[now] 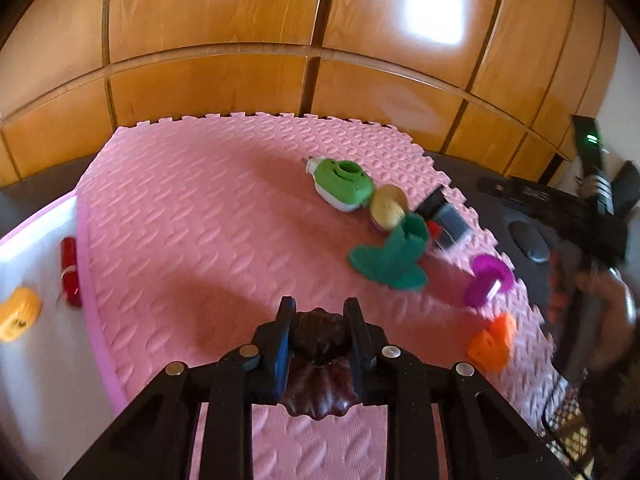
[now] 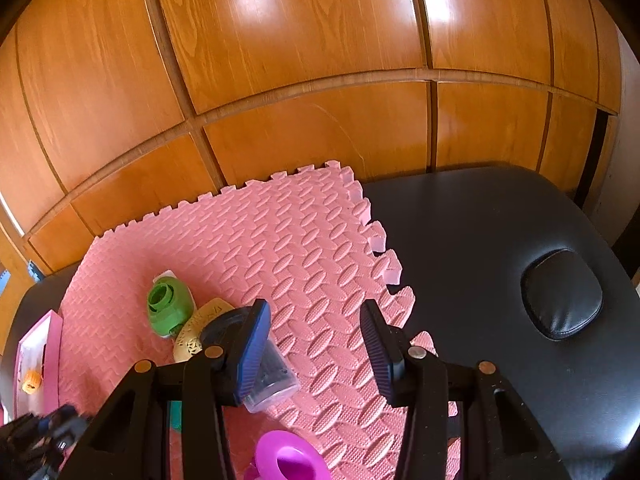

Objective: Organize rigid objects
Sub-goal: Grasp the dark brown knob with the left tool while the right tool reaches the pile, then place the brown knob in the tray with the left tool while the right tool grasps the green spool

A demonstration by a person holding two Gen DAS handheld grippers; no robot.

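My left gripper [image 1: 319, 308] is shut on a dark brown ridged toy [image 1: 320, 392] and holds it above the pink foam mat [image 1: 192, 220]. On the mat's right side lie a green-and-white toy [image 1: 344, 184], a beige round piece [image 1: 388, 210], a dark green piece [image 1: 390, 260], a clear container with a black lid [image 1: 444, 220], a purple spool [image 1: 490, 280] and an orange piece [image 1: 492, 342]. My right gripper [image 2: 316, 316] stands open over the mat [image 2: 304, 240] with nothing between its fingers. The clear container [image 2: 272, 376] lies just behind its left finger.
A white bin with a pink rim [image 1: 86, 280] stands at the mat's left edge, holding a red cylinder [image 1: 70, 272] and a yellow object [image 1: 18, 312]. The mat lies on a black padded table [image 2: 500, 280]. Wooden cabinet doors [image 2: 300, 60] rise behind it.
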